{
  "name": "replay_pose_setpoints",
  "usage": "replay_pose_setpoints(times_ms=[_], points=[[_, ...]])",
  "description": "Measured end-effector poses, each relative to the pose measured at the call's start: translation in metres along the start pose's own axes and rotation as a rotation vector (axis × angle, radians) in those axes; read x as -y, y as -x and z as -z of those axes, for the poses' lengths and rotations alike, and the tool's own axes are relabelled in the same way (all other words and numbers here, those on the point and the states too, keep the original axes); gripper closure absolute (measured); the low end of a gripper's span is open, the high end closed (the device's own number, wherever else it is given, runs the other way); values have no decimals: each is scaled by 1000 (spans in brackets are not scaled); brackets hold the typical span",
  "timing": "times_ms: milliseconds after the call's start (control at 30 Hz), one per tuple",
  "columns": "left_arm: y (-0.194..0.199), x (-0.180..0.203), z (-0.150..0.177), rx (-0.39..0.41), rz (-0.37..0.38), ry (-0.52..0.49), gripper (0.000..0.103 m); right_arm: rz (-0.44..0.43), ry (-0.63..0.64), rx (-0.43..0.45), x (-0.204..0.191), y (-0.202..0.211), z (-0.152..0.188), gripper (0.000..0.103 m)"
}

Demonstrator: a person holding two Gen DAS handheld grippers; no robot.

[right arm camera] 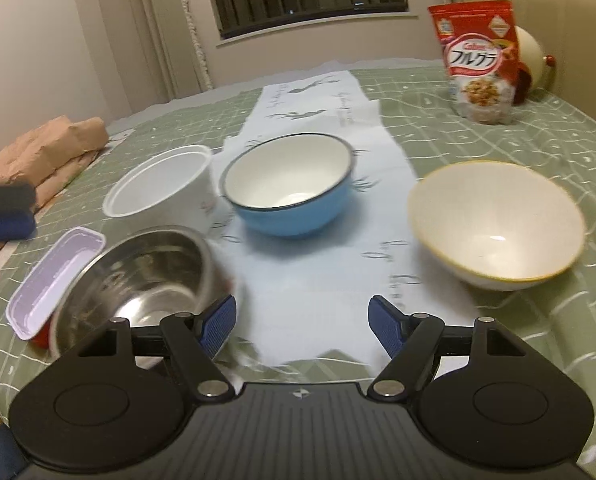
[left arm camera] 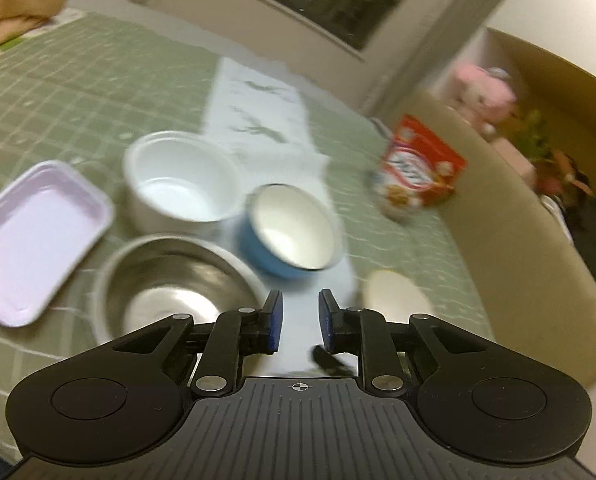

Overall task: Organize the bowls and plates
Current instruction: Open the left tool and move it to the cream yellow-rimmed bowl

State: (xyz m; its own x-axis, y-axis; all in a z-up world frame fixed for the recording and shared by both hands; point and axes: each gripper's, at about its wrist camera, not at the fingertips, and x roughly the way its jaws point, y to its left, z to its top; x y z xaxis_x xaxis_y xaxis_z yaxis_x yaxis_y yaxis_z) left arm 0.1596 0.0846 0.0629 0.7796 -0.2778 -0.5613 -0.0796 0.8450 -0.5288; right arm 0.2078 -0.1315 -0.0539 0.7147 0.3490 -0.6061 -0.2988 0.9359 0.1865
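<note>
Four bowls and one tray sit on the table (right arm camera: 498,120), all upright and empty. The steel bowl (right arm camera: 138,280) lies nearest, at the left, with the lilac tray (right arm camera: 54,276) touching its left side, though in the left wrist view the two look just apart. Behind them stands the white bowl (right arm camera: 166,184), deep and straight-walled. The blue bowl (right arm camera: 294,188), white inside with a dark rim, rests mid-table on the white runner (right arm camera: 326,280). The cream bowl (right arm camera: 498,224), yellow-rimmed, sits well apart at the right, on the green cloth (right arm camera: 558,320). Bare runner lies open between the steel and cream bowls. A cereal bag (right arm camera: 478,60) stands far right near the table's edge; a brown bag (right arm camera: 46,148) lies far left.

The left tongs (left arm camera: 300,322) hover over the runner, narrowly parted, holding nothing. The right tongs (right arm camera: 302,326) are spread wide, empty.
</note>
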Motion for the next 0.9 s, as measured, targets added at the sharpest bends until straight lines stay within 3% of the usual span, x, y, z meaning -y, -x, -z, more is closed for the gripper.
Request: replay_pose_setpoints(times_ms=[200,467,667,900], points=[[-26,33,1,-46,81,36,81,62,-35,22,43,9,-6,27],[-63,44,10,-113,58,57,81,56,-111,10,76,2,2,27],[-67,44,12,-113,58,56,82,52,-112,17,81,2,8,27],[-92,25,7,-146,-50,89,82,94,-78,44,84,5,6,26]])
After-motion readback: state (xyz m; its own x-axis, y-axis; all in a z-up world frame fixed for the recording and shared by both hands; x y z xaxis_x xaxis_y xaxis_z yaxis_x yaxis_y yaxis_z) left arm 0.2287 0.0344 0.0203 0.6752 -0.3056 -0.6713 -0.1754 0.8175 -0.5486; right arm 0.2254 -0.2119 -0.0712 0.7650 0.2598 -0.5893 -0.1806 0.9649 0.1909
